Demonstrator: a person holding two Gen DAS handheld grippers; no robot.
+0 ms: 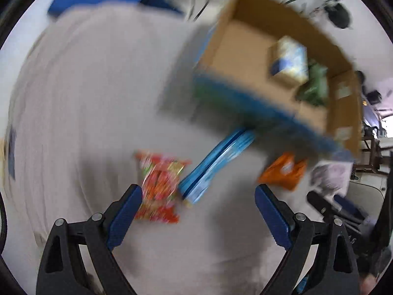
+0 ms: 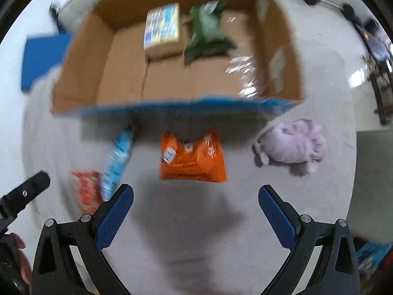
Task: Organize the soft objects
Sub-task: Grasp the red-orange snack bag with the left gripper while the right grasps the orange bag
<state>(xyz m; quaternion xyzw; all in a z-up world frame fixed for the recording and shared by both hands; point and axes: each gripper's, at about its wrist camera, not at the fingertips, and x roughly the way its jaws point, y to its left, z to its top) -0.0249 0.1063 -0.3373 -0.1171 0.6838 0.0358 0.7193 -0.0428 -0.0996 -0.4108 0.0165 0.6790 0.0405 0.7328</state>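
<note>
An open cardboard box [image 2: 81,83] stands on a grey cloth surface and holds a yellow-blue pack [image 2: 162,28], a green bag [image 2: 206,34] and a clear wrapper [image 2: 242,71]. In front of it lie an orange bag [image 2: 192,158], a blue pack [image 2: 118,162], a red snack bag [image 2: 88,189] and a pale purple plush toy [image 2: 294,143]. My right gripper [image 2: 195,196] is open and empty, just short of the orange bag. My left gripper [image 1: 197,196] is open and empty above the red snack bag [image 1: 159,188] and the blue pack [image 1: 216,167]. The box [image 1: 245,91] shows there too.
A blue flat object [image 2: 41,59] lies beyond the box's left side. The left gripper's body [image 2: 22,196] shows at the right view's left edge. Furniture and dark stands [image 2: 378,83] lie past the cloth on the right.
</note>
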